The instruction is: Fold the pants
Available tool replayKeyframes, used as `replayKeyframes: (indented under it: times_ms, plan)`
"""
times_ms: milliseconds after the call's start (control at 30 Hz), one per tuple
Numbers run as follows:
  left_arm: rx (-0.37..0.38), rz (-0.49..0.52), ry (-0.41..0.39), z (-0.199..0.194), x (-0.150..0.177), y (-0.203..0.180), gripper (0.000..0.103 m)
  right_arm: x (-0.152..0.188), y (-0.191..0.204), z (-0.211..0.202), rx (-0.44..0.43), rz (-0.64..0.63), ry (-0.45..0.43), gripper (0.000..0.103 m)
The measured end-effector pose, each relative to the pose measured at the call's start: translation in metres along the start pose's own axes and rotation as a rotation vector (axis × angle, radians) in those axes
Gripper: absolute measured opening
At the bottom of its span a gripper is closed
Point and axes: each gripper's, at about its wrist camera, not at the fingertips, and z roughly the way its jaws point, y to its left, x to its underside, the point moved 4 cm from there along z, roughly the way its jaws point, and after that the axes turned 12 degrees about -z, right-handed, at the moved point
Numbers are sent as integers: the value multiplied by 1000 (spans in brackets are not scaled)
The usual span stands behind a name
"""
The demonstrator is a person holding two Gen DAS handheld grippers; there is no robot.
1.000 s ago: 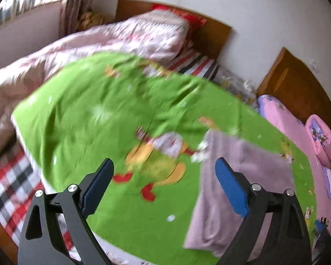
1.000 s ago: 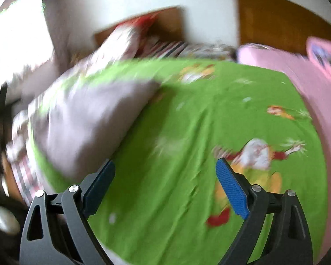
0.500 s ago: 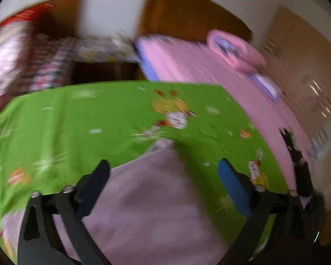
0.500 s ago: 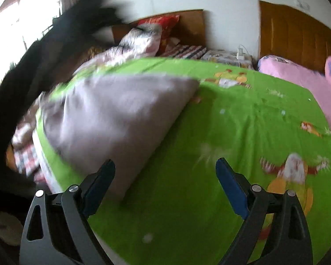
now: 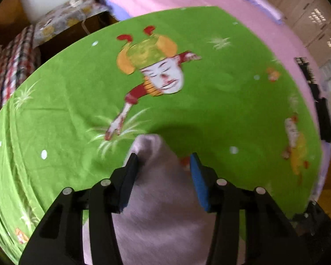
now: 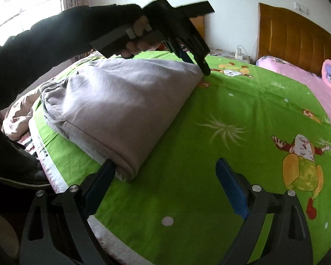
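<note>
The lilac-grey pants [image 6: 121,101] lie folded in a thick pile on the green cartoon bed sheet [image 6: 231,114]. In the left wrist view the pants [image 5: 156,209] fill the space between my left gripper's [image 5: 164,161] half-closed jaws, with the far corner of the fabric between the fingertips. In the right wrist view that gripper [image 6: 198,64] is at the pile's far corner, held by a hand in a black sleeve. My right gripper [image 6: 165,167] is open and empty, its left finger [image 6: 103,176] beside the near corner of the pile.
A second bed with pink bedding [image 6: 309,75] and a wooden headboard [image 6: 298,37] stands to the right. A rumpled pink quilt [image 6: 19,112] and checked sheet [image 5: 11,66] lie beyond the green sheet. A nightstand [image 5: 68,24] sits between the beds.
My left gripper swung from the open sheet down onto the pants' far corner and narrowed its jaws around the fabric. My right gripper steadied near the pile's near corner, still open.
</note>
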Motion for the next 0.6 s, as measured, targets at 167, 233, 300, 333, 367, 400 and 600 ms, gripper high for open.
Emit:
replayKeyframes:
  times_ms: [167,233,300,333,367,400,600]
  plan:
    - [-19,12,-9,3,4,-1,37,4,0,0,19,17,-10,89]
    - [-31,20,-12,3,3,-2,29,2,4,2,27,-1,-8,88]
    - [-46,34,-18,3,4,-3,29,-1,10,4,22,-39,-2,81]
    - [-52,38,-20,4,5,-3,29,-2,13,5,28,-52,-1,81]
    - [-54,39,-20,4,3,-4,29,-2,14,6,29,-55,1,81]
    - [-55,36,-23,5,2,-5,29,-2,15,7,37,-56,4,81]
    - [-63,9,-62,5,3,-4,27,-12,27,10,135,-106,0,68]
